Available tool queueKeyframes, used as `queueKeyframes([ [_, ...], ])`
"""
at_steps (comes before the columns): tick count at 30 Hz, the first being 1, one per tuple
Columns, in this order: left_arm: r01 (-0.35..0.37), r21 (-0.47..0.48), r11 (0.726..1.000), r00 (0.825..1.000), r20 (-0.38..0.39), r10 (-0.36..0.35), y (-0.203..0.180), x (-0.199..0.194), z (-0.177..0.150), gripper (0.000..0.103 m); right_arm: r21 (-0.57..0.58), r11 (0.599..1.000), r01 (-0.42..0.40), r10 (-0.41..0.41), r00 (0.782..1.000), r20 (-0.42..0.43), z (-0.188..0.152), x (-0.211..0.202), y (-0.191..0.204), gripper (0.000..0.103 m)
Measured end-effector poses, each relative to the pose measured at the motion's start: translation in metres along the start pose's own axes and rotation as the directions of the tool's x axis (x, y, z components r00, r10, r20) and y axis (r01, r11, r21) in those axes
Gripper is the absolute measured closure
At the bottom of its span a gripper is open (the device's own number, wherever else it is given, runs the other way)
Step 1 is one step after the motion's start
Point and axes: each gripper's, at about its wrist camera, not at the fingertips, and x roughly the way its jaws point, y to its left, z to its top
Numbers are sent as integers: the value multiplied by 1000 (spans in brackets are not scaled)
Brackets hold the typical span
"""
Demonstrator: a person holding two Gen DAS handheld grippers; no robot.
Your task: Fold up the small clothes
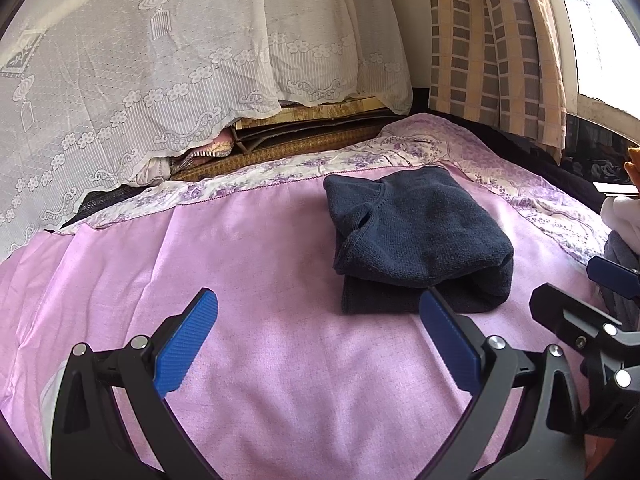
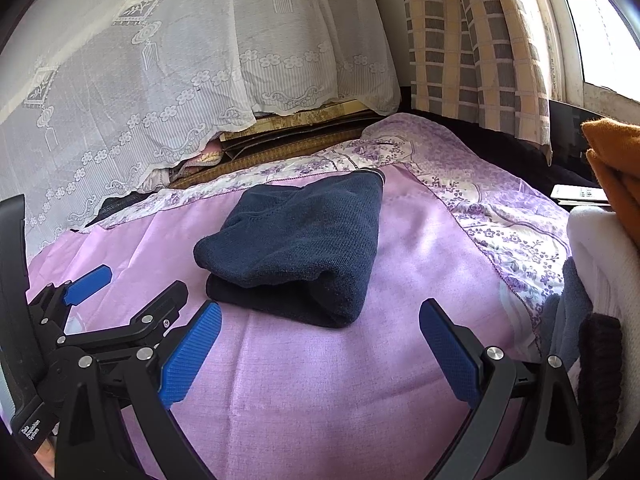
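A lilac sheet covers the bed. A folded navy sweater lies mid-bed. A clothes pile sits right. Left gripper and right gripper hover near the sweater, fingers apart, empty.

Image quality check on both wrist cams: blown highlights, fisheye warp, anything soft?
Left wrist: window at top right blown out white; curtain lines bow from fisheye; dark vignette in the corners; navy garment sharp, knit visible. Right wrist: same clipped window, sunlit patches on the pink sheet; orange cloth at the right edge looks stretched.
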Motion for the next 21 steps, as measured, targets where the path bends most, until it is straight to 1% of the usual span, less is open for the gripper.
queueKeyframes([
  [13,2,4,1000,1000,-12,-1,-1,2,0,5,-2,1000,2,-2,1000,-3,-1,0,1,4],
  [18,46,-29,999,998,-42,-48,3,6,0,5,-9,1000,0,0,1000,-5,-2,3,2,4],
  [21,36,-26,999,999,-35,-36,2,6,-1,5,-11,1000,2,-2,1000,-9,-2,3,3,4],
])
